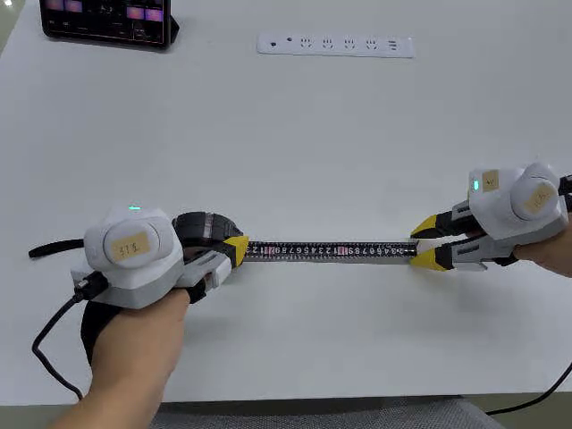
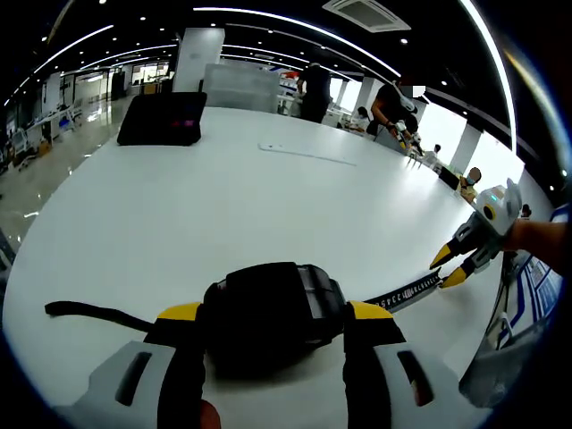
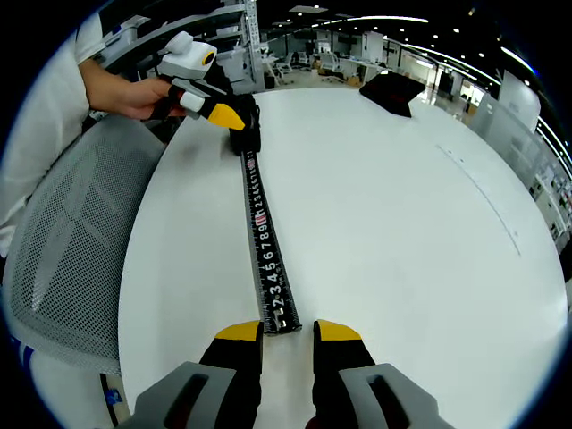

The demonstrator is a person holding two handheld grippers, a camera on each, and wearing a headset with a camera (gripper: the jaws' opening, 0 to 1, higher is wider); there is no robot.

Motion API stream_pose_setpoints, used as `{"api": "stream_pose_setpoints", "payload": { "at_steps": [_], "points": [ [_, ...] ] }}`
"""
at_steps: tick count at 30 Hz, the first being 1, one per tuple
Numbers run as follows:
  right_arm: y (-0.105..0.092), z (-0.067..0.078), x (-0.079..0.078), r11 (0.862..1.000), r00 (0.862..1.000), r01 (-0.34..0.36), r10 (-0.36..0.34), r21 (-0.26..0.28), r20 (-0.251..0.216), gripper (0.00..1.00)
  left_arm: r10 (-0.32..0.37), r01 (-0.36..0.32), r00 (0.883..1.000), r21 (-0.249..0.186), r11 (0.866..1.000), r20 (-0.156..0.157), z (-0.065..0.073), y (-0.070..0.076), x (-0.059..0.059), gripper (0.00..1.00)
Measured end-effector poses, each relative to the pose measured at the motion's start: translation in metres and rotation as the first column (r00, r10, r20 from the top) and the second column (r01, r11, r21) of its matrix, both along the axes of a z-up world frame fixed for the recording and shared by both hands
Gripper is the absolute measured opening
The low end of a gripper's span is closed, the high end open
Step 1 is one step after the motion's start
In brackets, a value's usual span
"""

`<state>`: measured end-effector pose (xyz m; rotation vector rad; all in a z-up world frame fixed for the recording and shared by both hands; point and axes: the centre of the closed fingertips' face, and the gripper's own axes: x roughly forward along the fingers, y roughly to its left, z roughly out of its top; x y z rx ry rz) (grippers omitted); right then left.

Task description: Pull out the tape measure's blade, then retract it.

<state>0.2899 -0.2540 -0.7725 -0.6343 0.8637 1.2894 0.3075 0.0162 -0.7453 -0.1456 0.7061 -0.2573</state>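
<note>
Plainly, the left gripper (image 2: pixel 277 313) has its two yellow-tipped fingers closed on the black tape measure case (image 2: pixel 273 304), one on each side, and the case fills the gap between them. Its own view also shows the case's black strap (image 2: pixel 94 313) trailing away beyond the left finger. In the head view the gripper's body covers much of the case (image 1: pixel 204 229).

The right gripper view gives the other end. The blade (image 3: pixel 266 241) runs straight ahead from the fingertips to the far case (image 3: pixel 248 134), flat on the white table (image 3: pixel 402 268), with its numbers readable. The blade's end lies between the tips of the right gripper (image 3: pixel 288 335), whose fingers stand part-way open with a gap showing on one side. Whether either pad actually touches the blade I cannot tell.

From the head view, the blade (image 1: pixel 331 250) is a dark strip stretched between the left gripper (image 1: pixel 219 241) and the right gripper (image 1: pixel 420 243), with nothing lying across it.

Well beyond the fingers sit a white power strip (image 1: pixel 335 44) and a dark screen (image 1: pixel 107 20), both far from the blade. A black cable (image 1: pixel 49 340) loops off the left gripper near the table's edge. A grey mesh chair (image 3: pixel 80 241) stands off to one side of the right fingers.
</note>
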Motion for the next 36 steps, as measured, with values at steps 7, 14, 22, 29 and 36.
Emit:
{"api": "stream_pose_setpoints", "payload": {
  "at_steps": [7, 14, 22, 29, 36],
  "points": [
    [0.0015, -0.0019, -0.0001, 1.000, 1.000, -0.020, 0.020, -0.009, 0.007, 0.16, 0.000, 0.000, 1.000, -0.002, 1.000, -0.002, -0.0003, 0.0000, 0.0000, 0.58],
    [0.0027, -0.0023, 0.0006, 0.999, 0.999, -0.035, 0.035, -0.008, 0.020, 0.13, 0.002, -0.002, 1.000, -0.003, 1.000, -0.001, -0.0004, -0.0001, 0.0003, 0.58],
    [0.0027, -0.0024, 0.0002, 0.999, 0.998, -0.045, 0.045, -0.014, 0.031, 0.12, 0.002, -0.002, 1.000, 0.000, 1.000, 0.000, -0.0003, -0.0001, 0.0004, 0.58],
    [0.0027, -0.0023, 0.0001, 0.999, 0.998, -0.048, 0.048, -0.016, 0.033, 0.11, -0.001, 0.001, 1.000, 0.003, 1.000, 0.000, 0.0001, -0.0003, 0.0000, 0.57],
    [0.0026, -0.0028, 0.0006, 0.998, 0.998, -0.053, 0.054, -0.021, 0.033, 0.11, -0.003, 0.003, 1.000, 0.007, 1.000, -0.007, -0.0002, 0.0001, -0.0003, 0.57]
  ]
}}
